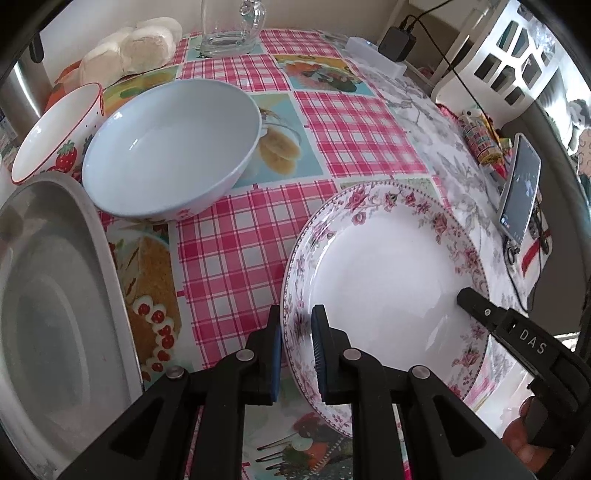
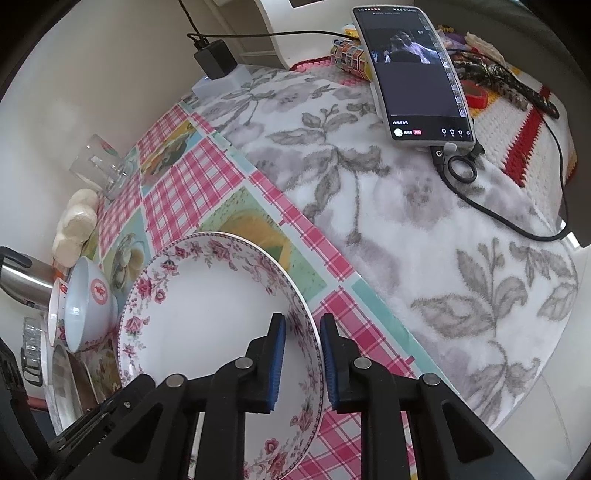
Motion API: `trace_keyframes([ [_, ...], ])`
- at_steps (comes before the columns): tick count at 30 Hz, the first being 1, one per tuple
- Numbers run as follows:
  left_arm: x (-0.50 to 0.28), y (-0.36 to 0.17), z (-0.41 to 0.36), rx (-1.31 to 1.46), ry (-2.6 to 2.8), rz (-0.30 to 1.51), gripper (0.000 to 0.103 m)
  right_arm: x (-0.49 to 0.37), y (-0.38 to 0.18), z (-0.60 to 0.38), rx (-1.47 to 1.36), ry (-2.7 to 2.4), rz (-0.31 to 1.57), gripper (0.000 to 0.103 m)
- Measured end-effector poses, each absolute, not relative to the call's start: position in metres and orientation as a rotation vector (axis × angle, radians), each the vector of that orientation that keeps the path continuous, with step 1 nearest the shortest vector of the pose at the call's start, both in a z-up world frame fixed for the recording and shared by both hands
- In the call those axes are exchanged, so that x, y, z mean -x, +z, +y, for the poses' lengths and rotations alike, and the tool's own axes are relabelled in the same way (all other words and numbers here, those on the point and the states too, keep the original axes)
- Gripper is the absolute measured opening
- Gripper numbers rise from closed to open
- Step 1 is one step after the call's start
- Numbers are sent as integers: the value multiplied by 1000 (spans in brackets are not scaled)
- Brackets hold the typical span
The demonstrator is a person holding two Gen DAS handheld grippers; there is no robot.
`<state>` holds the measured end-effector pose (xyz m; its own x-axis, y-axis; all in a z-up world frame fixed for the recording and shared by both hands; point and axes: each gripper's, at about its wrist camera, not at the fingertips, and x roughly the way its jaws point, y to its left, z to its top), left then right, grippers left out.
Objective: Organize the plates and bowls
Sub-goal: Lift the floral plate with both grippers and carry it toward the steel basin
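Observation:
A white plate with a pink floral rim [image 1: 391,266] is tilted up off the checked tablecloth. My left gripper [image 1: 297,325] straddles its left rim, one blue pad on each side, closed on it. My right gripper [image 2: 301,332] straddles the opposite rim of the same plate [image 2: 207,314] and is closed on it too; its black finger [image 1: 480,310] shows in the left wrist view. A pale blue bowl [image 1: 173,147] and a strawberry bowl [image 1: 59,133] stand to the left. A grey-rimmed dish [image 1: 55,295] lies at the near left.
A glass jug [image 1: 229,33] and bread rolls [image 1: 129,51] stand at the table's far side. A phone [image 2: 413,70] on a stand with a cable rests on the grey floral cloth [image 2: 406,221] to the right. A charger [image 2: 216,59] and a metal kettle [image 2: 26,280] are nearby.

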<state>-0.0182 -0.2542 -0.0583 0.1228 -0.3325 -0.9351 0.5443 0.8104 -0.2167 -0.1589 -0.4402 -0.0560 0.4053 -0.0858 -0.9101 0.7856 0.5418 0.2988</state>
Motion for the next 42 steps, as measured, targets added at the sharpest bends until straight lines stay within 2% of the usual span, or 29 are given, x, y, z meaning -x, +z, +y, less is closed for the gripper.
trace_keyframes([
  [13,13,-39,-240,-87,-683,1269,16,162,-40,-439,-841,-612,942,14],
  [29,7,1,-216,14,-718,1182,16,162,2,-420,-756,-585,816,14],
  [42,-3,19,-180,65,-696,1147,16,149,17,-391,-718,-543,793,14],
])
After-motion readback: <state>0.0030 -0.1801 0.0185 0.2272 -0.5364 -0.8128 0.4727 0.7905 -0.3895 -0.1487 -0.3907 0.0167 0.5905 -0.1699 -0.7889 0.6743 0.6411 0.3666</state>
